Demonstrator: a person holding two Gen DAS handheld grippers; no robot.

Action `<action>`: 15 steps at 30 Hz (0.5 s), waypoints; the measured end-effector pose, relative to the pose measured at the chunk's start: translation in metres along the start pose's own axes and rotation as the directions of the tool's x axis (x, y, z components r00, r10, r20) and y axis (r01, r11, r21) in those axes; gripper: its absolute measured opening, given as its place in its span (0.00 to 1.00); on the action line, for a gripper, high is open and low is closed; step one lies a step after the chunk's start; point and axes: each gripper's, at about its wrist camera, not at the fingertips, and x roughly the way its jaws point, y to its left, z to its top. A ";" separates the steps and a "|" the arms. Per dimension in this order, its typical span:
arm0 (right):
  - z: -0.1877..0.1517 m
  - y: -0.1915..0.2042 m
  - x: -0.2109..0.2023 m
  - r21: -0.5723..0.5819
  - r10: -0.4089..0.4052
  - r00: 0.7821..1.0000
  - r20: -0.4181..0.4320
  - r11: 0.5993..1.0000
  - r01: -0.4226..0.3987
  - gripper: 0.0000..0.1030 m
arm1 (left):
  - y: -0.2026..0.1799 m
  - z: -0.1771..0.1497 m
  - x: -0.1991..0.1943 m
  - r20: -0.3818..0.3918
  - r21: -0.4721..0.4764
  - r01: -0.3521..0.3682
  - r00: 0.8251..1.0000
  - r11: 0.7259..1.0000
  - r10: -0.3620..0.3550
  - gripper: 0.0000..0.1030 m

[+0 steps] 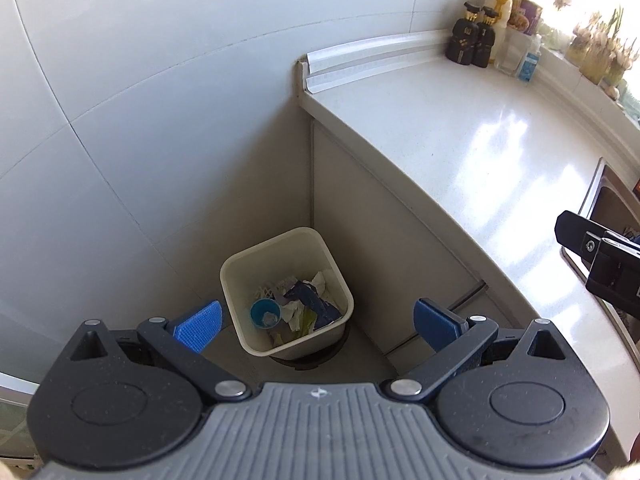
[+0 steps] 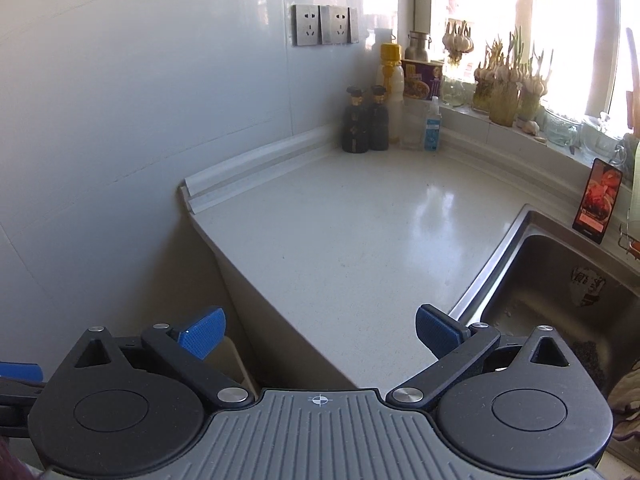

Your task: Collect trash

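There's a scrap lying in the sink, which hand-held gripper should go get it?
Probably the right hand-held gripper: open, empty, with the scrap in the sink just ahead. The left hand-held gripper hangs over the trash bin.

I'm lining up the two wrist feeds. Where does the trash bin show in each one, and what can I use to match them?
Left wrist view: the trash bin sits low centre on the floor, in the corner between wall and cabinet, between the open left claw fingers.
Right wrist view: only a sliver of its pale rim shows at lower left, behind the open right claw.
Shared landmark: the two dark bottles at the back of the counter.
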 end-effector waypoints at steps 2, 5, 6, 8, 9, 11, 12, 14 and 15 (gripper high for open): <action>0.000 0.002 0.000 -0.005 -0.003 1.000 0.000 1.000 0.003 0.99 | 0.000 0.000 0.000 -0.004 0.002 -0.001 1.000 1.000 0.001 0.99; 0.002 0.004 0.001 -0.012 -0.002 1.000 -0.001 1.000 0.002 0.99 | 0.001 0.000 0.002 -0.011 0.003 -0.001 1.000 1.000 0.001 0.99; 0.002 0.004 0.001 -0.015 -0.001 1.000 -0.002 1.000 0.001 0.99 | 0.001 0.000 0.002 -0.013 0.003 -0.001 1.000 1.000 0.001 0.99; 0.002 0.005 0.002 -0.018 0.000 1.000 -0.005 1.000 -0.001 0.99 | 0.002 0.001 0.003 -0.015 0.002 -0.001 1.000 1.000 0.001 0.99; 0.003 0.005 0.003 -0.018 0.001 1.000 -0.006 1.000 -0.001 0.99 | 0.003 0.002 0.004 -0.016 0.001 -0.001 1.000 1.000 0.001 0.99; 0.003 0.006 0.004 -0.022 0.003 1.000 -0.008 1.000 -0.003 0.99 | 0.004 0.003 0.005 -0.021 -0.001 0.000 1.000 1.000 0.000 0.99; 0.003 0.006 0.005 -0.025 0.004 1.000 -0.009 1.000 -0.004 0.99 | 0.004 0.003 0.006 -0.023 -0.003 0.001 1.000 1.000 -0.001 0.99; 0.003 0.007 0.007 -0.028 0.005 1.000 -0.013 1.000 -0.006 0.99 | 0.005 0.003 0.008 -0.030 -0.007 0.004 1.000 1.000 -0.004 0.99; 0.004 0.007 0.008 -0.029 0.007 1.000 -0.014 1.000 -0.007 0.99 | 0.006 0.003 0.008 -0.033 -0.008 0.005 0.999 1.000 -0.005 0.99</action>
